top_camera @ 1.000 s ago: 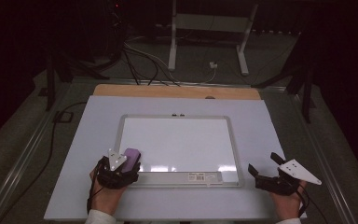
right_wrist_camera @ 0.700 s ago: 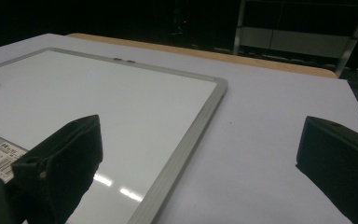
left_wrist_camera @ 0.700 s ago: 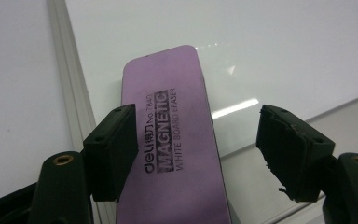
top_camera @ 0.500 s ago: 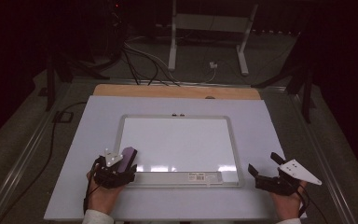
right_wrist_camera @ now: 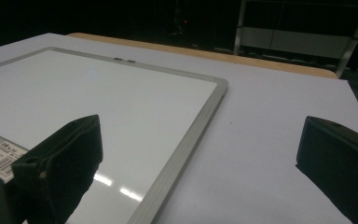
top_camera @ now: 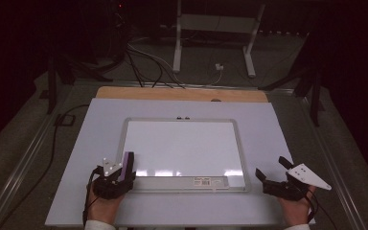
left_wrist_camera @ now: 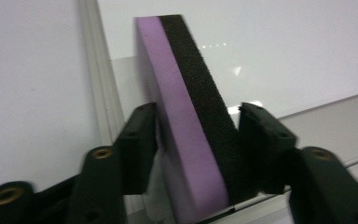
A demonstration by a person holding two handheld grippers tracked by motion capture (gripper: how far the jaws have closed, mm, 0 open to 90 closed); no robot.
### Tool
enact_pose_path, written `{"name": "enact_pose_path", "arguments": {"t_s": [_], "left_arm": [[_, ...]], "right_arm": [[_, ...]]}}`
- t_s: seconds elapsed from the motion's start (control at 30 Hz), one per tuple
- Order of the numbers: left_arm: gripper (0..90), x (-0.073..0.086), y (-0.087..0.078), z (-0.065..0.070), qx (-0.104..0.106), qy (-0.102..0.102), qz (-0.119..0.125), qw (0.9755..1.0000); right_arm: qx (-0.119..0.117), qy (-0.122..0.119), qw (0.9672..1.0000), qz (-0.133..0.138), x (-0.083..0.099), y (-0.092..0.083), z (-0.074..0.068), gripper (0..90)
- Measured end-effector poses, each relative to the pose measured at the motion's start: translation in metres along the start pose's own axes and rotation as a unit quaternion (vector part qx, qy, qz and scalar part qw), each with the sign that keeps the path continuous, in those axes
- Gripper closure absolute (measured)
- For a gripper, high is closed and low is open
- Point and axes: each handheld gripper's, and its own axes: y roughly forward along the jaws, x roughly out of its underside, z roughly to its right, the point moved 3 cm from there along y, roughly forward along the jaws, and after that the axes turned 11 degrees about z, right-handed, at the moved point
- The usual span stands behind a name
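The room is dark. Behind the white tabletop point(top_camera: 287, 129), a grey floor point(top_camera: 206, 76) carries black cables point(top_camera: 143, 62) and a white metal stand point(top_camera: 215, 28).

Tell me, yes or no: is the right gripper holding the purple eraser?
No. The right gripper has its fingers spread wide with nothing between them, while the eraser sits between the left gripper's fingers.

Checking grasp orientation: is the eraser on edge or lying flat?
On edge. The eraser stands between the left gripper's fingers, purple and black layers side by side.
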Motion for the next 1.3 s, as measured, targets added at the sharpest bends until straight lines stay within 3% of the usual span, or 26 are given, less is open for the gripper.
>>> {"name": "enact_pose_path", "arguments": {"t_s": [0.37,0.57,0.87,1.23,1.3], "left_arm": [[62.6,0.001,0.001,0.003,-0.043,-0.017,0.014,0.9988],[63.3,-0.001,0.007,0.003,-0.060,-0.025,0.023,0.9977],[64.3,-0.003,0.011,0.000,-0.110,-0.046,0.035,0.9922],[63.8,0.003,0.002,0.001,-0.109,-0.060,0.041,0.9913],[57.5,0.004,0.002,0.000,-0.104,-0.064,0.045,0.9915]], "right_arm": [[-0.002,-0.002,1.0000,-0.001,0.000,0.001,-0.003,0.7],[-0.002,-0.002,1.0000,-0.001,0.000,0.001,-0.003,0.7],[-0.002,-0.002,1.0000,-0.001,0.000,0.001,-0.003,0.7],[-0.002,-0.003,1.0000,-0.002,0.000,0.001,-0.003,0.7],[-0.002,-0.003,1.0000,-0.002,0.000,0.001,-0.003,0.7]]}}
